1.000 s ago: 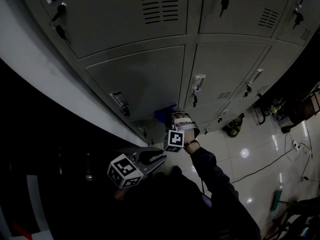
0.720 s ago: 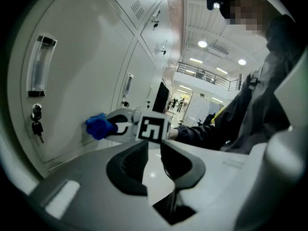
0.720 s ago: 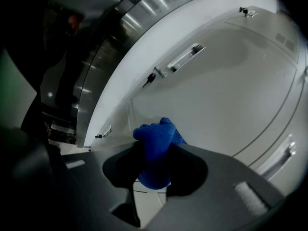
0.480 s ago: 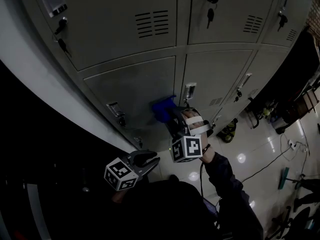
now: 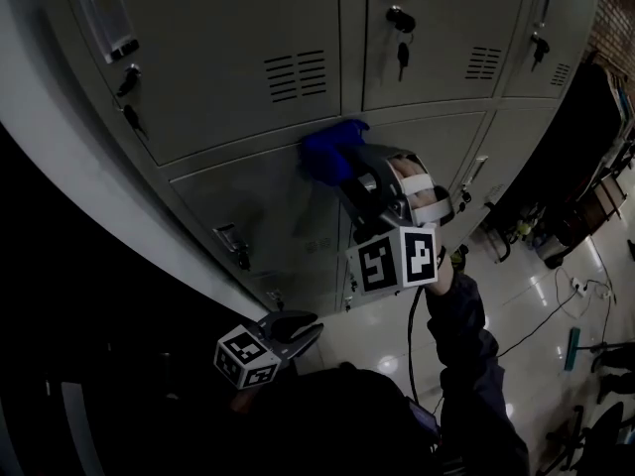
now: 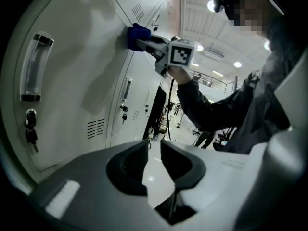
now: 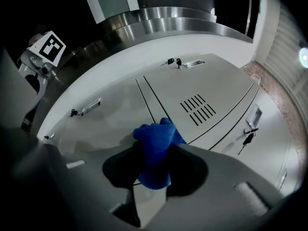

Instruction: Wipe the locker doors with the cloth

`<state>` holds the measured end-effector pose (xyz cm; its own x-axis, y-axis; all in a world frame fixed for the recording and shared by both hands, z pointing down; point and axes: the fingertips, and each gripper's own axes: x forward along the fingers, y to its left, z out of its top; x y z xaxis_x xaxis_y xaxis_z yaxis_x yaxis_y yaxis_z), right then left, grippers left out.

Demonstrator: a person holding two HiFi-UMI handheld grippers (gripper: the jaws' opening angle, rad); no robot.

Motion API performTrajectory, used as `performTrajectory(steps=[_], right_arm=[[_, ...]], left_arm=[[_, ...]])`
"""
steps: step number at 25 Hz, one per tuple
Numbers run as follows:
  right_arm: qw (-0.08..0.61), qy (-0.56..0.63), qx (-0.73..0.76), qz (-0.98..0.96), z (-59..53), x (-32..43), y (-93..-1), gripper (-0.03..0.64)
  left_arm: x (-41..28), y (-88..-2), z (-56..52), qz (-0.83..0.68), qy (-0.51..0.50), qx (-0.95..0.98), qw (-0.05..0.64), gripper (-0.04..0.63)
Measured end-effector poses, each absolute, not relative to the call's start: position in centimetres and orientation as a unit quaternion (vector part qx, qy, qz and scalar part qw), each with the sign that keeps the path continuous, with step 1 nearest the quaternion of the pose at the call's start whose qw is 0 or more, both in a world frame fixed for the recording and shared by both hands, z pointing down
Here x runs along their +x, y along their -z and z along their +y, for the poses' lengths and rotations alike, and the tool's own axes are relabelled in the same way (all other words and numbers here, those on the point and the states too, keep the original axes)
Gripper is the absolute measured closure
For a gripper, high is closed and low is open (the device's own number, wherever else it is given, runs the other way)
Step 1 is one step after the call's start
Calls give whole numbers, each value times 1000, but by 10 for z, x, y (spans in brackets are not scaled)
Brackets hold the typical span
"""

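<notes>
Blue cloth [image 7: 156, 134] is pinched in my right gripper [image 7: 155, 150] and pressed against a grey locker door [image 7: 110, 114] at a seam, near the vent slots [image 7: 197, 109]. The left gripper's [image 6: 151, 150] own view shows 2 jaws slightly apart with nothing between them. Only the head view shows it held low, apart from the lockers.

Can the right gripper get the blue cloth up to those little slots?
Probably yes. The right gripper holds the blue cloth against the lockers just below the vent slots, with nothing sticking out between them.
</notes>
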<state>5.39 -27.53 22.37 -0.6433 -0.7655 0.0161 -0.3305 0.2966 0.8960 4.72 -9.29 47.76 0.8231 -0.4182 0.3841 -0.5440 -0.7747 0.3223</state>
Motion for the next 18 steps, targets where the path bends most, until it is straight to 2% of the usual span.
performTrajectory(steps=[6, 18], right_arm=[[249, 477, 357, -763, -282, 51, -252, 492], [344, 431, 309, -775, -279, 35, -424, 492]], left_arm=[[43, -476, -94, -261, -147, 929, 215, 540], [43, -483, -90, -261, -160, 923, 231, 540]])
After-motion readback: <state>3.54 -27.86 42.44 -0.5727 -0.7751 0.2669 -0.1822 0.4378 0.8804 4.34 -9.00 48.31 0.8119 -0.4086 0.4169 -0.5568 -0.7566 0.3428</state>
